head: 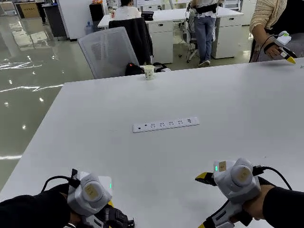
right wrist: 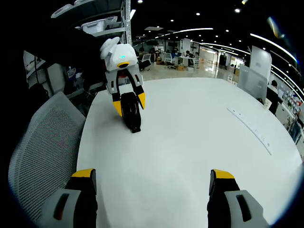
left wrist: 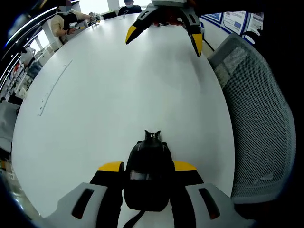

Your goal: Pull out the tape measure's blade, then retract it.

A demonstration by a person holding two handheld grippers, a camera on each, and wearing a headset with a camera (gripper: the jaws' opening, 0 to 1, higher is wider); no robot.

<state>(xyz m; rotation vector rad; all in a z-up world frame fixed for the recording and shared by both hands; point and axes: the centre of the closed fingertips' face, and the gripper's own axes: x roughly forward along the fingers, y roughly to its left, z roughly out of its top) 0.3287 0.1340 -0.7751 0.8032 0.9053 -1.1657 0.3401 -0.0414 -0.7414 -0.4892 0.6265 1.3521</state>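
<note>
A black tape measure (left wrist: pixel 148 173) stands on the white table (left wrist: pixel 118 95) between the jaws of my left gripper (left wrist: pixel 147 166), which is shut on its case. Its blade tip pokes out at the front, with no blade drawn out. Seen from the right gripper view, the same tape measure (right wrist: pixel 130 111) rests on the table under the left gripper (right wrist: pixel 128 100). My right gripper (right wrist: pixel 153 174) is open and holds nothing, well apart from the tape. In the head view, the left gripper (head: pixel 111 214) is at the bottom left with the tape measure (head: pixel 118 220), and the right gripper (head: pixel 206 200) is at the bottom right.
A white power strip (head: pixel 165 124) lies mid-table and a paper cup (head: pixel 149 71) stands at the far edge. A grey mesh chair (head: pixel 108 51) is behind the table. A person's hand with another gripper (head: pixel 285 47) is at the far right corner. A mesh chair (left wrist: pixel 256 118) stands at my side.
</note>
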